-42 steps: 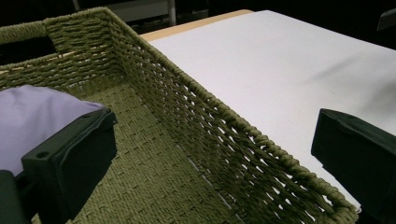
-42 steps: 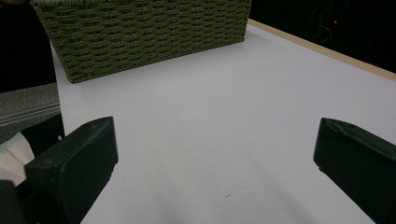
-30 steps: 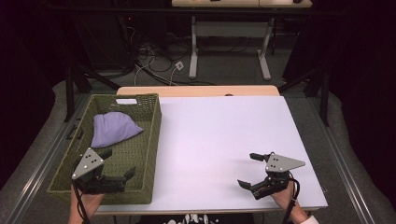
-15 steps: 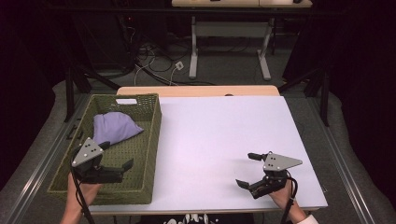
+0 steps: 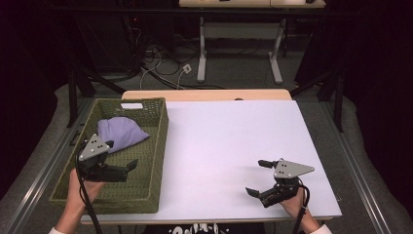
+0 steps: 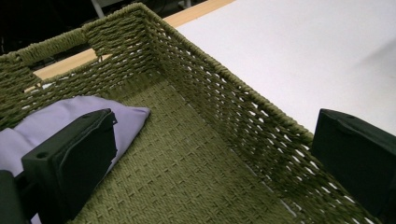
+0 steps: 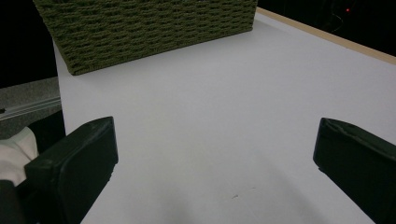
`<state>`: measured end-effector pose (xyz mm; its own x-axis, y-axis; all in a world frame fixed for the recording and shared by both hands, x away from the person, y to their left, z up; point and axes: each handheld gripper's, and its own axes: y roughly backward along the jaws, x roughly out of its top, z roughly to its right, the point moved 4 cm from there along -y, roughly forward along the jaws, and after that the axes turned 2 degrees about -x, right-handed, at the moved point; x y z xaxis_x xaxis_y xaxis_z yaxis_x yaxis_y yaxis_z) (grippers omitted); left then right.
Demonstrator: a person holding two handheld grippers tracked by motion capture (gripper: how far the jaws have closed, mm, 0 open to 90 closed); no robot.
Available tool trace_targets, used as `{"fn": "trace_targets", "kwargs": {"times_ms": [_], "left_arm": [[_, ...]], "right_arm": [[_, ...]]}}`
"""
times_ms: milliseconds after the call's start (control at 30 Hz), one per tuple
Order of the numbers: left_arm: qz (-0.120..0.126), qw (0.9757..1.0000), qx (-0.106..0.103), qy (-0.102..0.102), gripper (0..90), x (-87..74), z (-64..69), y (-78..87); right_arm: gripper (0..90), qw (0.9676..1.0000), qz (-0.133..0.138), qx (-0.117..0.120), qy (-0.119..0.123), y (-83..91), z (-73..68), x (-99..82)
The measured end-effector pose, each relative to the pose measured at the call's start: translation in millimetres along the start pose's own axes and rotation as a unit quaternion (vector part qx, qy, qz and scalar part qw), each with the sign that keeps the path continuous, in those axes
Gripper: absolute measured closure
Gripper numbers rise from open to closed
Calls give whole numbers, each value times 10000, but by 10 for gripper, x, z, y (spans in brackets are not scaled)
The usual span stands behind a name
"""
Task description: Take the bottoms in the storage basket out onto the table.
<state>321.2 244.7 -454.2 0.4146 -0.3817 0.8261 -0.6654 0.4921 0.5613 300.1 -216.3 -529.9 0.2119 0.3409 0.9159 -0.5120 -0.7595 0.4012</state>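
Note:
An olive woven basket stands on the left of the white tabletop. A lilac folded cloth lies in its far half. My left gripper hovers open over the basket's near half, just in front of the cloth. In the left gripper view the cloth sits behind the left jaw, with the basket's wall running between the jaws, and the gripper holds nothing. My right gripper is open low over the table's near right part, and in its own view the gripper is empty with the basket beyond.
A white label sits on the basket's far rim. A wooden strip borders the tabletop's far edge. Cables and another table's legs are on the floor beyond. A white sleeve shows beside the right gripper's left jaw.
My left gripper has moved away from the person, deeper over the basket toward the cloth, still open. The right gripper has barely shifted.

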Motion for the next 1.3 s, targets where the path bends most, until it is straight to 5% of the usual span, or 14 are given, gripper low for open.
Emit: {"fn": "trace_targets", "kwargs": {"times_ms": [600, 1033, 1300], "left_arm": [[-503, 9987, -39, -95, 0, 139, -285, -173], [-1112, 9936, 169, -60, 1, 112, -547, -366], [-1283, 9916, 184, -29, 0, 129, -678, -455]], "right_arm": [[0, 10000, 10, 41, -40, -1, 7, 11], [0, 10000, -16, 31, -38, -13, 10, 5], [0, 10000, -13, 16, -58, -3, 31, 0]]}}
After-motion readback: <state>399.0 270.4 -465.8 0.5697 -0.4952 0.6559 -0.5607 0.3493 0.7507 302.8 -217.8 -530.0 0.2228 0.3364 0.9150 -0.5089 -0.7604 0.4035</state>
